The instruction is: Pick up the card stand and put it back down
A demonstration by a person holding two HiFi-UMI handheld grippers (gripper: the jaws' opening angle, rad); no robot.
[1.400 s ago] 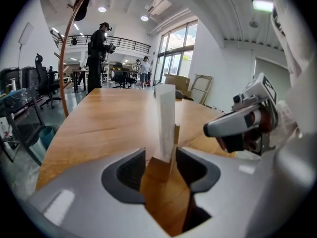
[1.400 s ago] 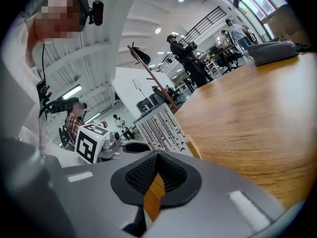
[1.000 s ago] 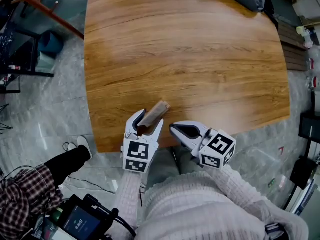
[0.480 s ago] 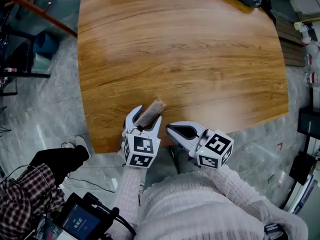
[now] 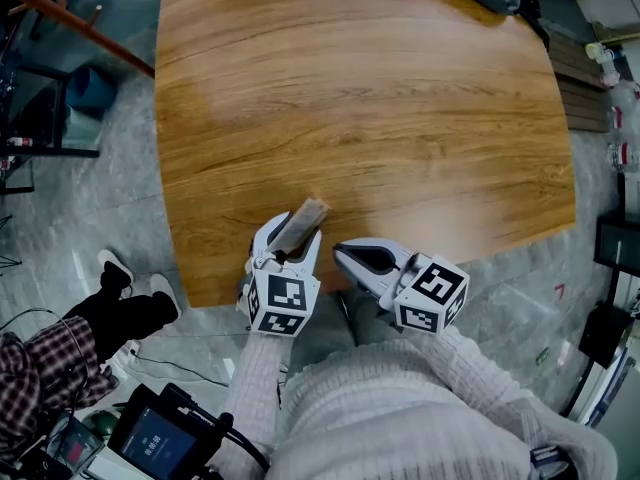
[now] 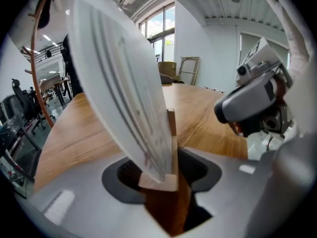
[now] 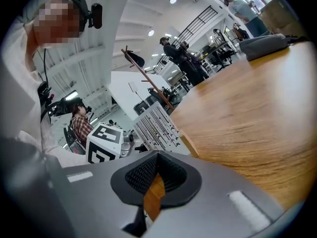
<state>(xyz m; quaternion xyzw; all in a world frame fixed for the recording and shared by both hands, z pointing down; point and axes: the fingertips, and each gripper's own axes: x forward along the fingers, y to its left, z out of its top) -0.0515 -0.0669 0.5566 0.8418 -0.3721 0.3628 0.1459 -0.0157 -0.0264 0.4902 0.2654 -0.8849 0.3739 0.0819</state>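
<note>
At the near edge of the table (image 5: 380,98), left of centre, the card stand (image 5: 305,218) sits between the jaws of the left gripper (image 5: 290,236). Its wooden base (image 6: 159,181) fills the gap between the pads. The white card (image 6: 119,73) rises from the slot and leans left in the left gripper view. The jaws have just been closing with the base between them, and both pads appear to bear on it. The opening is wide only because the base is wide. Whether the base has left the table cannot be told. The right gripper (image 5: 340,250) hangs just to the right, jaws together and empty.

The step in hand is judged to be securing the grip for the lift.

1. Check that both pads bear on wood, not on the card, which would probably flex or pull out of the slot.
2. Close only until the base is firm, since any extra force may twist it between the pads.
3. Raise it straight up without rolling the wrist, because the card is top-heavy for so narrow a base.
4. Keep the right gripper clear of the card.
5. Lower the base flat onto the table, farther from the near edge, and open the jaws only once it is fully seated.
</note>
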